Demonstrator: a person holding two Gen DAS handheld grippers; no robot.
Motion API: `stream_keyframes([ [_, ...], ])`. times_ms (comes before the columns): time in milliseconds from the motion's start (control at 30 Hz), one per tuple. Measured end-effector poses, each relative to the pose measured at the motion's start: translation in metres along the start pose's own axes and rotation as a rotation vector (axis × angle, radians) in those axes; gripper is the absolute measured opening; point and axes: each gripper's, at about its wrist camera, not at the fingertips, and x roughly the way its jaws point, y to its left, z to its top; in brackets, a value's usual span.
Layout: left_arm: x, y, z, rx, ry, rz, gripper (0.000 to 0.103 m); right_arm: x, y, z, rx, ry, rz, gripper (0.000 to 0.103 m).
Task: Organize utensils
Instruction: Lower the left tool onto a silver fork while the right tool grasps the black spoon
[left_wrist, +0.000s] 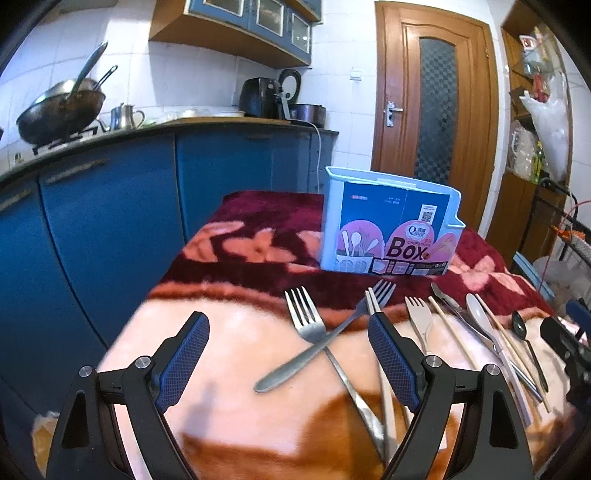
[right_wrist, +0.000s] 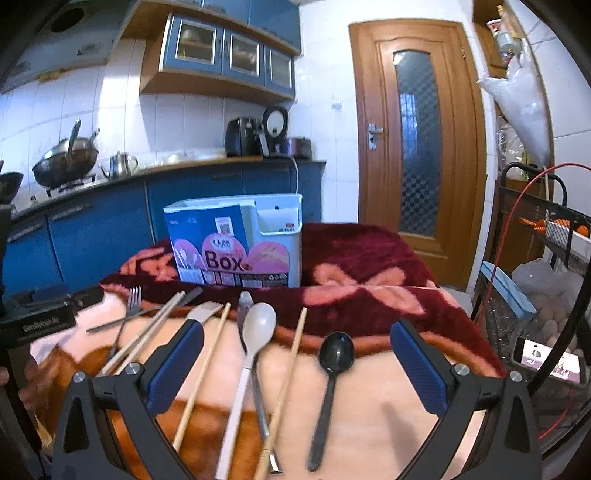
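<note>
Hovering over the blanket (left_wrist: 229, 369), my left gripper (left_wrist: 288, 354) has its fingers spread wide and holds nothing; two crossed steel forks (left_wrist: 314, 332) lie between them. My right gripper (right_wrist: 297, 363) is just as wide and empty, above a pale spoon (right_wrist: 258, 325), a chopstick (right_wrist: 291, 365) and a black spoon (right_wrist: 334, 356). The box (right_wrist: 236, 240) stands upright beyond the utensils; I cannot see inside it.

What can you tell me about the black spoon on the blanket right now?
The black spoon looks like glossy plastic, with an oval bowl and a slim straight handle. It lies flat on the blanket, bowl toward the chopsticks box, rightmost in the utensil row. It sits apart from the chopstick beside it, between the open right claw's fingers, ungrasped.
</note>
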Motion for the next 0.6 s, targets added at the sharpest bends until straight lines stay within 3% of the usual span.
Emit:
stream_keyframes([
  [233,0.001,0.012,0.011,0.017,0.047,0.024,0.088,0.021,-0.021,0.011,-0.008,0.202,0.012,0.102],
  [400,0.004,0.014,0.016,0.040,0.097,0.018,0.088,0.040,-0.035,0.011,0.002,0.382,0.028,0.087],
  [600,0.010,0.010,0.021,0.098,0.134,0.030,0.088,0.052,-0.035,0.009,-0.034,0.510,0.059,0.065],
])
